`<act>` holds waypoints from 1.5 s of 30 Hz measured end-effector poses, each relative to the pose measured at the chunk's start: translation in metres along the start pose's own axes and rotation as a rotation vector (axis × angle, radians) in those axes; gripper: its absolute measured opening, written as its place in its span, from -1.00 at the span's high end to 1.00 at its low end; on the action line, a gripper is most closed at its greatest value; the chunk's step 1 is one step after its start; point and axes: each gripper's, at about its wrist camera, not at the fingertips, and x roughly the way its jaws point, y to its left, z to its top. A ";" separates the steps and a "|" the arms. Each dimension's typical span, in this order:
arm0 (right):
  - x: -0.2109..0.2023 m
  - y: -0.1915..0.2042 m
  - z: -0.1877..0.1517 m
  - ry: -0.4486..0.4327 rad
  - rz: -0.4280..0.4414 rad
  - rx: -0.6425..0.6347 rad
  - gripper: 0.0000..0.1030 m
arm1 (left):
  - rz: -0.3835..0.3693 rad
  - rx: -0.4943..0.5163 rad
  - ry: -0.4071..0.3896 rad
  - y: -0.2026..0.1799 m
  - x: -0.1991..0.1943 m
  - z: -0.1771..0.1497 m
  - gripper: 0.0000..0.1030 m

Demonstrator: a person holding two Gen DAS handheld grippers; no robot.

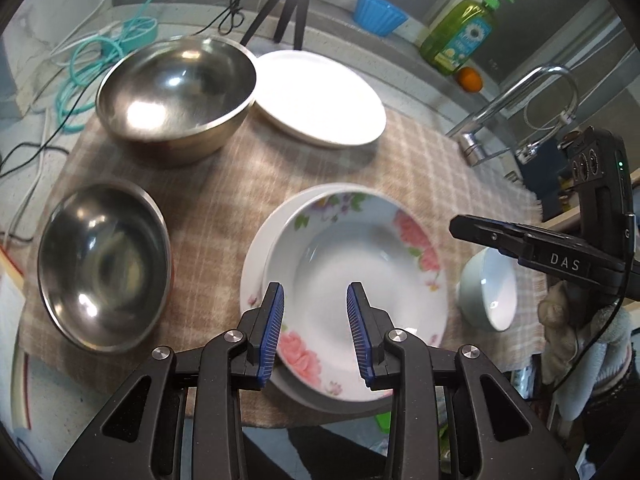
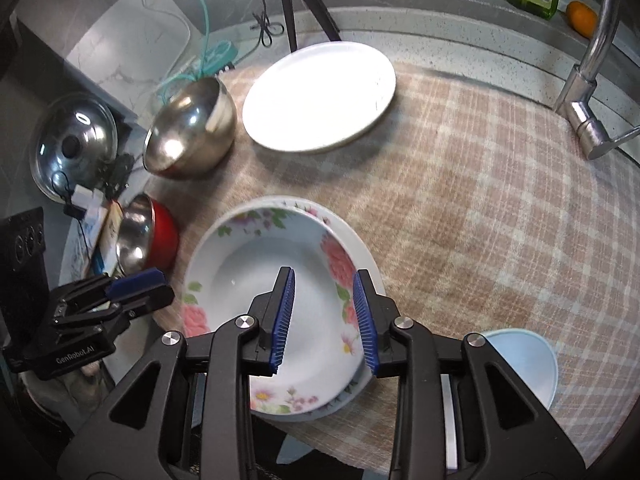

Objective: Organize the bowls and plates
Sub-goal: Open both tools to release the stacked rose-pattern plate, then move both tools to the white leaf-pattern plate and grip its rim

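Note:
A floral deep plate lies stacked in a plain white plate on the checked cloth. My left gripper hovers over its near rim, jaws apart, nothing between the blue pads. My right gripper hovers over the plate's right side, also open and empty. Each gripper shows in the other's view: the right gripper and the left gripper. Another white plate sits at the back beside a large steel bowl. A smaller red-sided steel bowl is at the left, and a pale bowl at the right.
The checked cloth covers the counter. A faucet stands at the right. Behind it are a soap bottle, an orange and a blue basket. Tripod legs and cables are at the back, and a pot lid is far left.

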 end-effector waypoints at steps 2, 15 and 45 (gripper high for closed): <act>-0.007 0.001 0.006 -0.024 0.017 0.024 0.39 | -0.018 0.009 -0.009 0.000 -0.008 0.010 0.40; -0.006 0.004 0.041 -0.104 0.107 0.201 0.39 | -0.047 0.133 -0.015 0.022 -0.030 0.135 0.40; 0.083 -0.061 0.097 -0.070 0.071 0.516 0.39 | 0.065 0.338 0.352 0.040 0.138 0.263 0.40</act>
